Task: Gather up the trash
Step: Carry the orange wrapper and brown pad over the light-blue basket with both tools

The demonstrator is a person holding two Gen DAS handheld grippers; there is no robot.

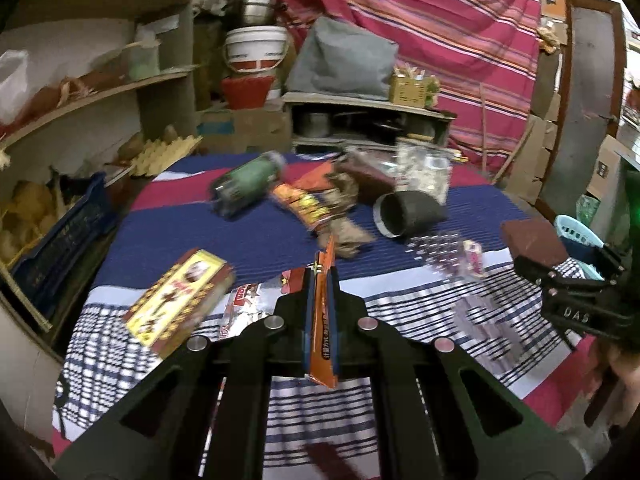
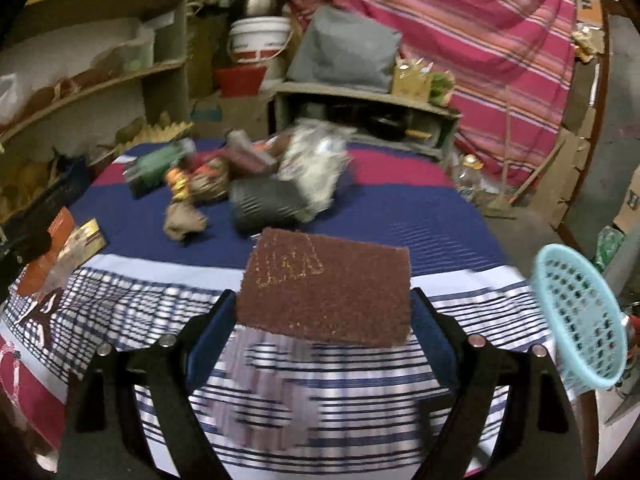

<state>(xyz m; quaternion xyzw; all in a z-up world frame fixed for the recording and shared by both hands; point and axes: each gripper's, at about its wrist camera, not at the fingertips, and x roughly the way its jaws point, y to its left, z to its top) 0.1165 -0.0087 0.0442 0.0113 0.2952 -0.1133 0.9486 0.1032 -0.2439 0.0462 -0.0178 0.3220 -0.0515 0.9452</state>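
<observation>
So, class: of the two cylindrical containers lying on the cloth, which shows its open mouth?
The dark grey cup beside the brown scraps; the green can looks closed.

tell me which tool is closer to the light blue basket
Right. The right tool, gripping a brown pad, sits just left of the light blue basket. The left tool, shut on an orange wrapper, is farther left across the cloth.

You have a striped cloth (image 2: 400, 216) spread under everything. Far behind it a grey cushion (image 1: 344, 60) lies on a low shelf (image 1: 360, 101), beside a white bucket (image 1: 256, 46). A red striped drape (image 2: 460, 28) hangs far right; wall shelves (image 1: 100, 92) stand left.
</observation>
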